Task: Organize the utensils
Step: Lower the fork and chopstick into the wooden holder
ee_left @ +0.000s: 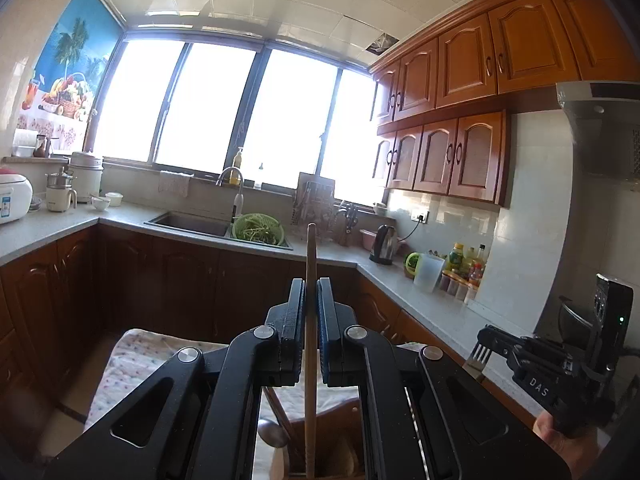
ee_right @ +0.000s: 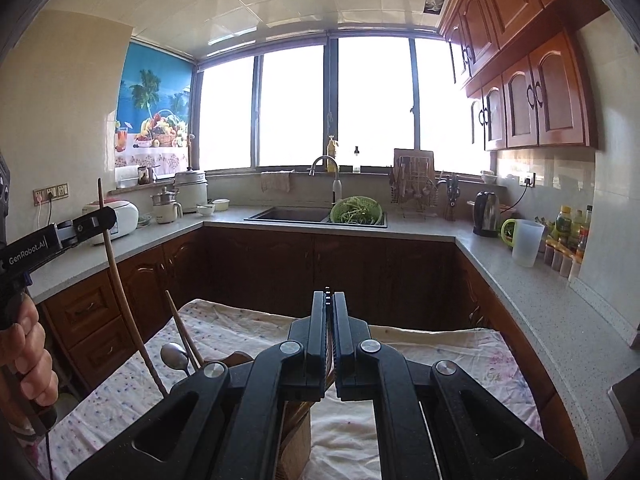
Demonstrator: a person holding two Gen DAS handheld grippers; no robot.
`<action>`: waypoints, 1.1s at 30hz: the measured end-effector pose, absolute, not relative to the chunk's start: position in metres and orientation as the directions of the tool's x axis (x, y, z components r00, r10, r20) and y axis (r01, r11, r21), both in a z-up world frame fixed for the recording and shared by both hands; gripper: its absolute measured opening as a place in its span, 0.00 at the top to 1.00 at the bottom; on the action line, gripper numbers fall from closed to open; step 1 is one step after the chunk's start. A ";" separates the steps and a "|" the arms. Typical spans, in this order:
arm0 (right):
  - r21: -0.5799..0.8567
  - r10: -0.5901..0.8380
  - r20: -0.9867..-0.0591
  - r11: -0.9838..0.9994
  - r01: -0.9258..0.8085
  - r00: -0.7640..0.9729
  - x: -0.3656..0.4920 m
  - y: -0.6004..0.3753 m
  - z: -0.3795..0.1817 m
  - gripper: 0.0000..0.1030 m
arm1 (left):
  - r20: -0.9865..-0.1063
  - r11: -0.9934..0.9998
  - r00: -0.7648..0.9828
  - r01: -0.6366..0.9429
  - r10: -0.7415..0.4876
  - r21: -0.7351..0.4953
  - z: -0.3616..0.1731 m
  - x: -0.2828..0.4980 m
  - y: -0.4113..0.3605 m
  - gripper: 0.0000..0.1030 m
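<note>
My left gripper point(ee_left: 310, 285) is shut on a long wooden stick point(ee_left: 310, 248) that runs upright between its pads. In the right wrist view the same gripper point(ee_right: 105, 218) shows at the left, with the stick point(ee_right: 120, 292) slanting down toward the table. My right gripper point(ee_right: 328, 297) is shut on a metal fork whose tines point(ee_right: 328, 290) peek out past the fingertips. The fork point(ee_left: 478, 355) also hangs under that gripper point(ee_left: 487, 334) in the left wrist view. Below both stands a wooden utensil holder point(ee_right: 298, 432) with a metal spoon point(ee_right: 175, 354) and another wooden stick point(ee_right: 182, 330) in it.
The holder stands on a table with a flowered cloth point(ee_right: 440, 364). A grey counter point(ee_right: 520, 280) wraps around on three sides, with a sink point(ee_right: 288, 214), a green colander point(ee_right: 356, 210), a kettle point(ee_right: 486, 214), a clear jug point(ee_right: 528, 242) and bottles point(ee_right: 568, 236). A hand point(ee_right: 28, 356) grips the left tool.
</note>
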State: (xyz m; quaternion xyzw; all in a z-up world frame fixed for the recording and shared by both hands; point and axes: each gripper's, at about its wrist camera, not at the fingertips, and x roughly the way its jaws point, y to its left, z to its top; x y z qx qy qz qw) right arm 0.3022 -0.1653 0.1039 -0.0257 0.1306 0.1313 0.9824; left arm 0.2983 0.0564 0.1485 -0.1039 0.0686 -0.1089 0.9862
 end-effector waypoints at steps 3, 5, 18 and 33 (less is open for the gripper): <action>-0.037 0.248 -0.273 0.963 -0.267 0.930 0.310 -0.157 0.097 0.98 | -0.111 0.955 0.971 0.183 -0.213 -0.232 0.136 0.307 0.055 0.95; -0.048 0.244 -0.283 0.962 -0.268 0.928 0.313 -0.152 0.090 0.98 | -0.106 0.956 0.975 0.167 -0.197 -0.242 0.126 0.311 0.054 0.95; -0.026 0.253 -0.359 0.960 -0.280 0.898 0.324 -0.142 0.045 0.98 | -0.204 0.949 0.961 0.121 -0.185 -0.291 0.058 0.322 0.051 0.95; 0.019 0.281 -0.422 0.953 -0.302 0.862 0.330 -0.138 0.018 0.98 | -0.267 0.950 0.942 0.120 -0.201 -0.290 0.040 0.321 0.050 0.94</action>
